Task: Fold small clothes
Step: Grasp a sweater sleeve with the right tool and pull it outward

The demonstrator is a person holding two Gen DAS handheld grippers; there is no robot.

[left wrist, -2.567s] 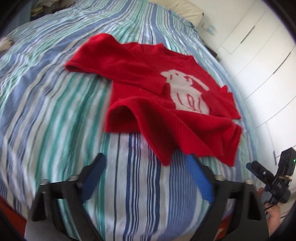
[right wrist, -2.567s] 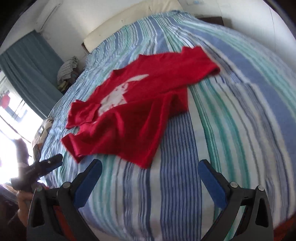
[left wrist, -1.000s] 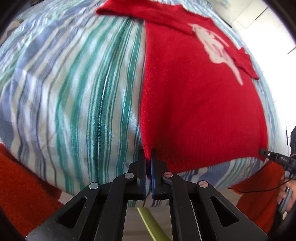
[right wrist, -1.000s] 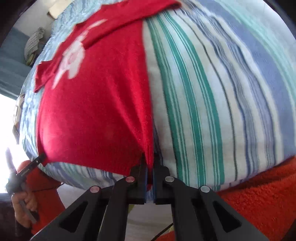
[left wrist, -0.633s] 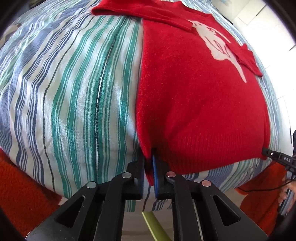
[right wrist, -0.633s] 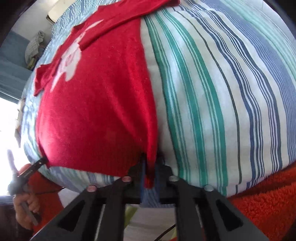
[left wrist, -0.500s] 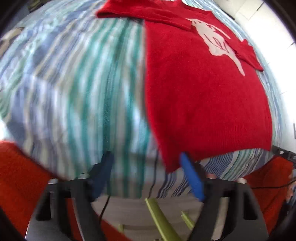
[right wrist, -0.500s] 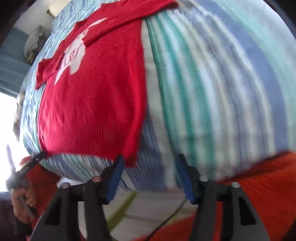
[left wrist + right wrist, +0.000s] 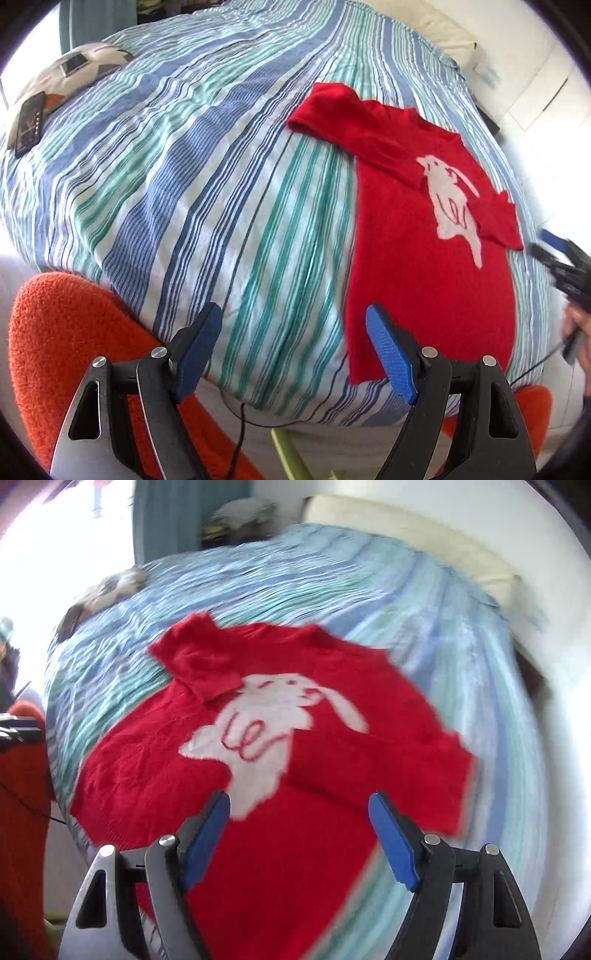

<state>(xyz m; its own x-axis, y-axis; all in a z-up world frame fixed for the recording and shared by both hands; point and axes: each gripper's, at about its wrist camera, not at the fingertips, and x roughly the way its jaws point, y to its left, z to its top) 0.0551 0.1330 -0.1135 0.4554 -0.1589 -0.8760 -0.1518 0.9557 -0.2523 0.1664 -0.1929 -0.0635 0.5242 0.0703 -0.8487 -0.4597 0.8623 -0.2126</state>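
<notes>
On the far left of the striped bed lies a patterned cushion. The left tool hangs over the bed's near edge, its blue pads wide apart with nothing between them. Right of it the red sweater lies spread flat, white rabbit up, both sleeves folded inward. The right tool hovers above the sweater, jaws opening, gripping nothing.

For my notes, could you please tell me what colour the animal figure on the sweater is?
White, with red line details, on the red sweater; the right wrist view shows the figure best.
</notes>
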